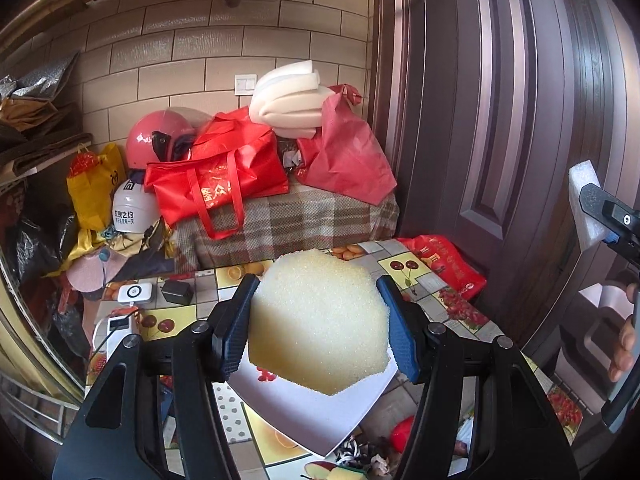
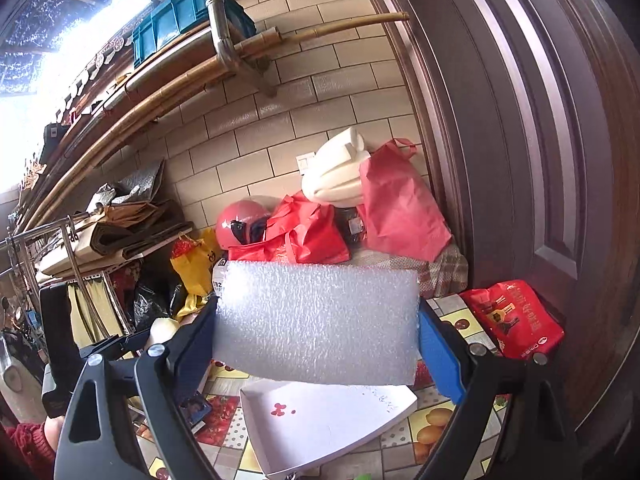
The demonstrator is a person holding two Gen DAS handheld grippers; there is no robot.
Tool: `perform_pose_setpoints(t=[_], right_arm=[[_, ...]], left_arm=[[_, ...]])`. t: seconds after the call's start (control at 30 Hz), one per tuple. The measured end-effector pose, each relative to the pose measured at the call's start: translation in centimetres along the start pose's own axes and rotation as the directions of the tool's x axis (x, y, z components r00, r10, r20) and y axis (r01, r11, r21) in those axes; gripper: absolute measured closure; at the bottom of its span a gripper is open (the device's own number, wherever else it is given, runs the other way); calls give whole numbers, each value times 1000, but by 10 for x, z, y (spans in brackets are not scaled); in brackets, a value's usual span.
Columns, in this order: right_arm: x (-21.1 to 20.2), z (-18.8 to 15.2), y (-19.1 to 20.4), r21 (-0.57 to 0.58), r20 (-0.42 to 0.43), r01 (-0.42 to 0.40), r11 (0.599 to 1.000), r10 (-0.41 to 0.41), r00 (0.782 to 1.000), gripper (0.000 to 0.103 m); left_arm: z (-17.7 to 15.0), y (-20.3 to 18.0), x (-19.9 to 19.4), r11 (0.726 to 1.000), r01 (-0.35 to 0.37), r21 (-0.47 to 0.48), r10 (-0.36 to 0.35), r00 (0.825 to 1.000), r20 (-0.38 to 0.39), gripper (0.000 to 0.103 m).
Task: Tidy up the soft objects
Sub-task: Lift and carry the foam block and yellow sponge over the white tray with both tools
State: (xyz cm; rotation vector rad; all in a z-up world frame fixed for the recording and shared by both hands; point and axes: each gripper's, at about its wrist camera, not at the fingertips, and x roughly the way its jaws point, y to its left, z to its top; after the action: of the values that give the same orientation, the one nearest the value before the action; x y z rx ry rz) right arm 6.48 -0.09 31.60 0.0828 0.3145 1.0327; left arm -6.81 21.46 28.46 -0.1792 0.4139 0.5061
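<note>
We hold both pieces aloft — left gripper (image 1: 318, 314) clamps the yellow sponge (image 1: 320, 320), right gripper (image 2: 316, 332) the white foam block (image 2: 316, 322) — over the empty white tray (image 2: 332, 428); placing remains.

Beige tiled wall (image 1: 224, 52) — dark brown door (image 1: 500, 120)

Much of my view is blocked or cropped.
From my left wrist, the yellow sponge (image 1: 320, 320) hides most of the white tray (image 1: 320, 412); my right-hand tool's foam block (image 1: 588, 204) is cut by the frame edge. From my right wrist, the foam sheet (image 2: 316, 324) covers the tray's (image 2: 328, 424) far rim, and the bag's (image 2: 516, 320) print is unreadable.
</note>
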Motion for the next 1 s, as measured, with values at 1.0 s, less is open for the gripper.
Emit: perform_pose_setpoints(t=[1.0], right_arm=[[200,-129,-31,42,-436,72,997,-47,899,13]], left_arm=[[-96,50,188,992,-76,-101,35,933,-359,43]])
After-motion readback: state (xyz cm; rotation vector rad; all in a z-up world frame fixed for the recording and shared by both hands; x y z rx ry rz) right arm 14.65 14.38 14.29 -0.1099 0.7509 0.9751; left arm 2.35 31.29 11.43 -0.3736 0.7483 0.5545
